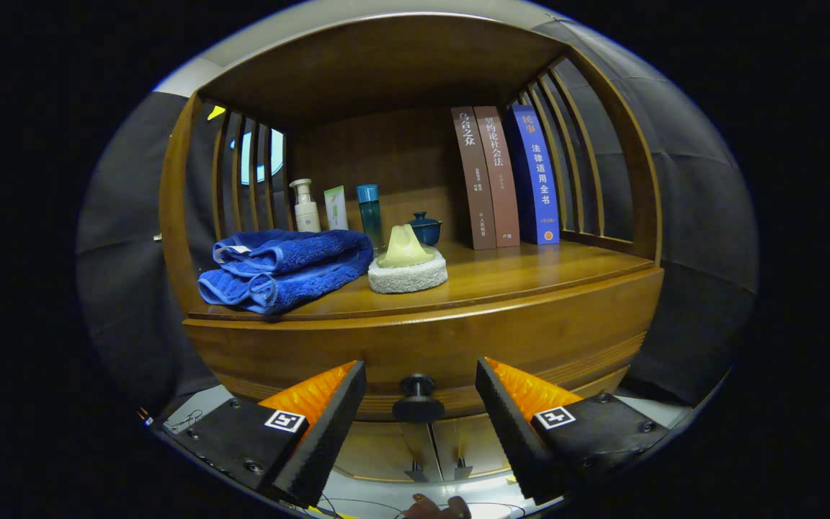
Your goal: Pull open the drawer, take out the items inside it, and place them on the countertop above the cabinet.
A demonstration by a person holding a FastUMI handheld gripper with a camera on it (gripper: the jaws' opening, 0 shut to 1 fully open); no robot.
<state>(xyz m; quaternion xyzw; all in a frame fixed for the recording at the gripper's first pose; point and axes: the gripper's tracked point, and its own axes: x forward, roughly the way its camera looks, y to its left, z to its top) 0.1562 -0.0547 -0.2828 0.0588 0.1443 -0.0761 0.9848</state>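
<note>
Wooden cabinet, slatted sides, countertop above drawer. Drawer closed; dark round knob centred between fingers of hand-held gripper, jaws spread wide, touching nothing. On countertop: folded blue towel; beside it, white sponge pad topped by yellowish handle. Behind: pump bottle, tube, teal bottle, small lidded teapot. Three upright books at back right.

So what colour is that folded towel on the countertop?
Blue; the folded towel shows best in the gripper view.
</note>
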